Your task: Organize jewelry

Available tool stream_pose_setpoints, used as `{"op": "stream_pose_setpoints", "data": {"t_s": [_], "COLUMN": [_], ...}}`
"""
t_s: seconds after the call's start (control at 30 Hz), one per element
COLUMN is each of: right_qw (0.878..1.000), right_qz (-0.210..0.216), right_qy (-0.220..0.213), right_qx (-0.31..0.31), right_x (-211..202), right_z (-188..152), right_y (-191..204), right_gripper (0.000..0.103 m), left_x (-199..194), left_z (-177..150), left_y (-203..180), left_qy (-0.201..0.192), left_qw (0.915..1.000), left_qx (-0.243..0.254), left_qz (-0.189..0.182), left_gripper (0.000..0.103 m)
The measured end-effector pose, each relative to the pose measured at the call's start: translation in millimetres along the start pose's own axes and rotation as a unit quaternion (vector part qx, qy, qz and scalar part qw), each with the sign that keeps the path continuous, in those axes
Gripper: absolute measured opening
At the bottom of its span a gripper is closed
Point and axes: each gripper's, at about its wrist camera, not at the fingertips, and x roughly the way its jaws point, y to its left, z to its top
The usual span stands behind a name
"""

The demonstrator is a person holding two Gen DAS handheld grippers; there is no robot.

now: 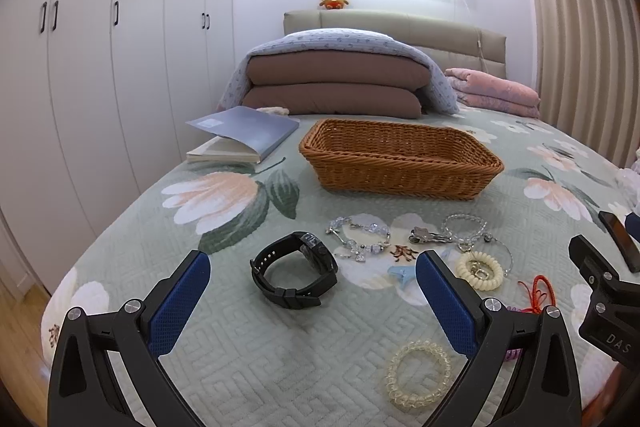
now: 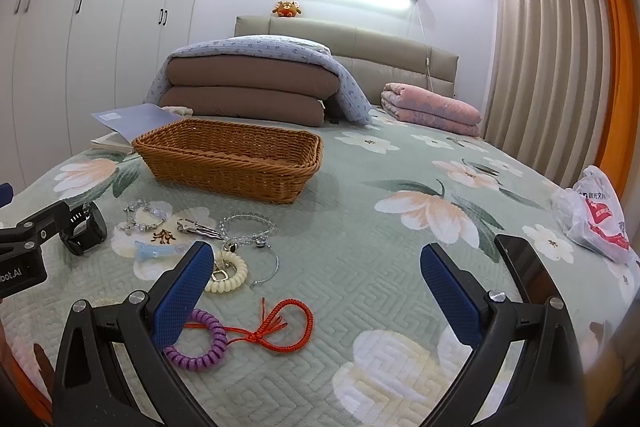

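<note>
Two grippers, left gripper (image 1: 312, 301) and right gripper (image 2: 316, 295), hover low over the quilted floral bedspread (image 2: 380, 267), each with blue textured pads spread wide, gripping nothing. Nearest: clear coil hair tie (image 1: 418, 373), purple coil tie (image 2: 198, 341), red knotted cord (image 2: 280, 323). Beyond: black watch (image 1: 296, 269) on its side, cream coil tie (image 2: 226, 273), crystal bead bracelets (image 1: 362, 237). Farther: rectangular woven wicker basket (image 2: 228, 167), long axis left-right. Left tool housing reads "bot.AI".

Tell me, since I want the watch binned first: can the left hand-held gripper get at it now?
Probably yes: the left hand-held gripper is open, and the black watch lies apart from the other pieces with nothing between.
</note>
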Motion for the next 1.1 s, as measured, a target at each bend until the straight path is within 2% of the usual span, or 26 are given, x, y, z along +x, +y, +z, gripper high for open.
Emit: {"op": "stream_pose_setpoints", "data": {"t_s": [0.5, 1.1], "right_qw": [1.0, 0.999], "right_qz": [0.006, 0.005], "right_qy": [0.017, 0.032], "right_qx": [0.023, 0.021], "right_x": [7.5, 15.0], "right_z": [-1.8, -6.1], "right_y": [-9.1, -12.2], "right_gripper": [0.103, 0.103], "left_x": [-0.4, 1.5], "left_z": [-0.3, 0.3], "left_y": [-2.7, -2.1], "left_qy": [0.0, 0.001], "left_qw": [1.0, 1.0], "left_qx": [0.003, 0.004], "left_qz": [-0.001, 0.001], "left_gripper": [0.102, 0.102]}}
